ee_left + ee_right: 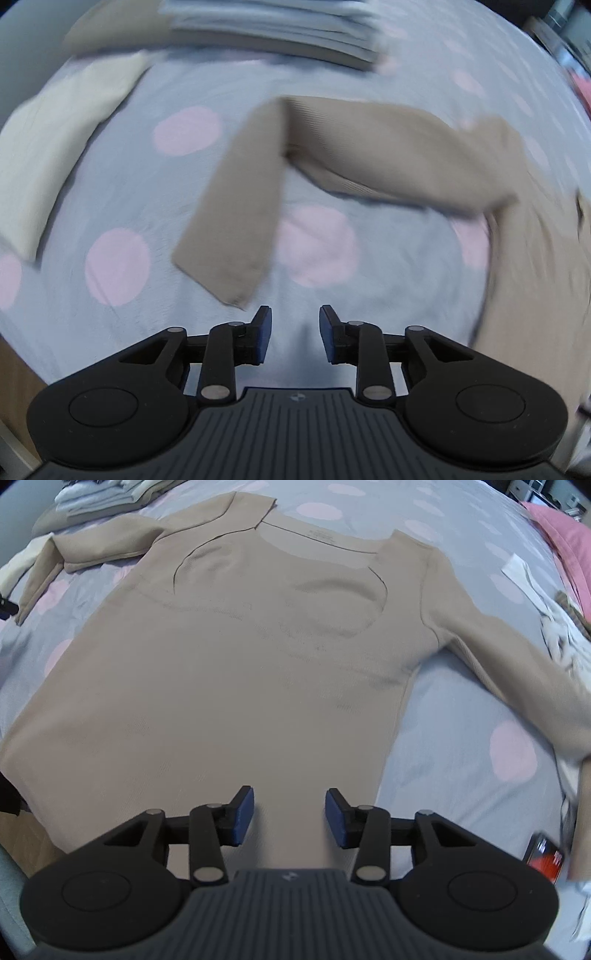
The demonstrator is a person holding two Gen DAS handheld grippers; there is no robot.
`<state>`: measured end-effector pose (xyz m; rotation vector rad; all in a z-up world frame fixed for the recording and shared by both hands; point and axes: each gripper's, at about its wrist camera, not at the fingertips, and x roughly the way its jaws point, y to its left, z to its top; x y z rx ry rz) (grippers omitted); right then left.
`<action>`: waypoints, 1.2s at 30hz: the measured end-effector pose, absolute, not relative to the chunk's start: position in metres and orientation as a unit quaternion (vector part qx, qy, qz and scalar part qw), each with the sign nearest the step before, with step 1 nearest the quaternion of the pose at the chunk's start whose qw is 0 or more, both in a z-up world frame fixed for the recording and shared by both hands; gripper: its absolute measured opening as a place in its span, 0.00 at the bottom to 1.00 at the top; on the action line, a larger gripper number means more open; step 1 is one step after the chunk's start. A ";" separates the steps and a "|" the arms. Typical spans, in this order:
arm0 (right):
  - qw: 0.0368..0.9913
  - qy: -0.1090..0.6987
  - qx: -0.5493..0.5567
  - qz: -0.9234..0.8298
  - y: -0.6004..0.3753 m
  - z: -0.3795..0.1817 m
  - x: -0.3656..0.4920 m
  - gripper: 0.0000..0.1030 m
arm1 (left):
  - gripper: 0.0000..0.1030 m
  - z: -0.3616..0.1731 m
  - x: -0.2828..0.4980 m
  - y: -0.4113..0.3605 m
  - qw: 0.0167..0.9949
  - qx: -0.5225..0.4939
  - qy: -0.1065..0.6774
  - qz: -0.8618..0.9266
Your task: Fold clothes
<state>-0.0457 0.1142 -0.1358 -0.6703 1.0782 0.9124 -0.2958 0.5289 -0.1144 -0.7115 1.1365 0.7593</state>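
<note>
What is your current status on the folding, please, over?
Left gripper open, empty, above bent sleeve. Right gripper open, empty, over hem of beige long-sleeved knit top lying flat on dotted grey bedsheet. Nothing in the way.

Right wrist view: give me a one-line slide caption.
Open right tool poised over the hem of a beige long-sleeved top spread flat on a polka-dot bedsheet.

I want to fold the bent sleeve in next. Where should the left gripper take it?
Judging by its pose, grip the sleeve at the cuff end, coming from below. That end lies flat and free, nearest the open left gripper.
</note>
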 end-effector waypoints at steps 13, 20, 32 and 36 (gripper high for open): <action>0.697 0.505 -0.270 0.433 0.131 -0.152 -0.043 0.48 | 0.30 -0.145 -0.338 0.581 0.657 -0.443 0.442 0.421; 0.696 0.509 -0.258 0.436 0.136 -0.157 -0.040 0.48 | 0.38 -0.158 -0.342 0.582 0.653 -0.470 0.414 0.426; 0.701 0.510 -0.251 0.432 0.136 -0.159 -0.036 0.48 | 0.03 -0.108 -0.356 0.578 0.690 -0.453 0.353 0.441; 0.703 0.510 -0.247 0.430 0.136 -0.159 -0.033 0.48 | 0.03 -0.068 -0.374 0.592 0.709 -0.424 0.320 0.463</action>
